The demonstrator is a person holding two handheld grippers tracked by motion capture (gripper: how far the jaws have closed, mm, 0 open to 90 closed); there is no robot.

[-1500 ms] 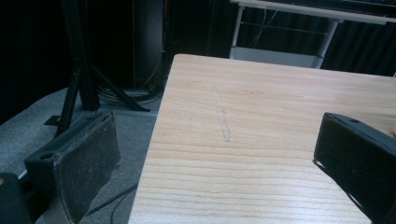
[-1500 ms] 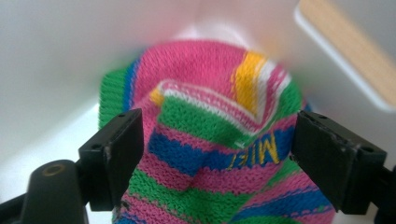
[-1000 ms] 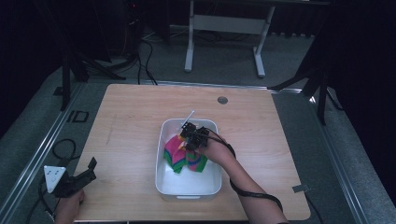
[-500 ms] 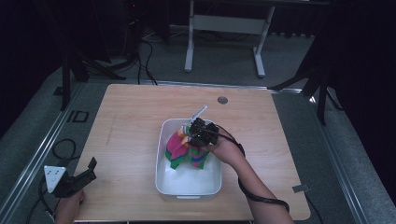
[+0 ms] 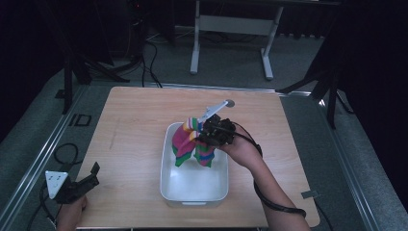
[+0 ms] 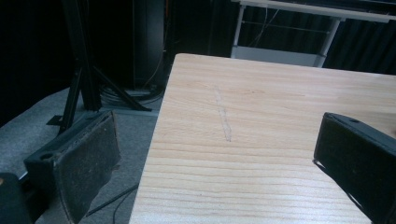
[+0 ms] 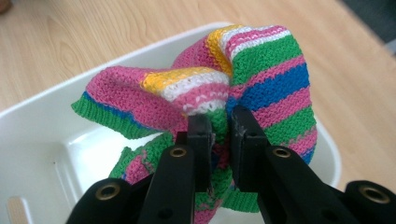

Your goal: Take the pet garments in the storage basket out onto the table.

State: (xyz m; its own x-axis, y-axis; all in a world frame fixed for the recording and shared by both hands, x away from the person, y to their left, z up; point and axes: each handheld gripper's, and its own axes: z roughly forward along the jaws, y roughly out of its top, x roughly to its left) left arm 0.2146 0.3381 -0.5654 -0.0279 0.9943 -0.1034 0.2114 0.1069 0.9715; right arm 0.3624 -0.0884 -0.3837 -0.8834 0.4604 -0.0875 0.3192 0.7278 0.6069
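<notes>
Right gripper (image 7: pixel 219 123): jaws clamped on the striped knitted cloth of pink, green, blue, yellow and white (image 7: pixel 261 79), held above the white plastic tub (image 5: pixel 192 185).
Left gripper (image 6: pixel 215 154): jaws spread wide, nothing gripped, at the light wooden table (image 5: pixel 134 125) near-left corner.

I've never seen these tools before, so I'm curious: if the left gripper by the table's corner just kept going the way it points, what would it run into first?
Probably nothing soon. The left gripper is open and points across the bare wooden table. Its line looks free up to the far edge, though depth is hard to judge.
</notes>
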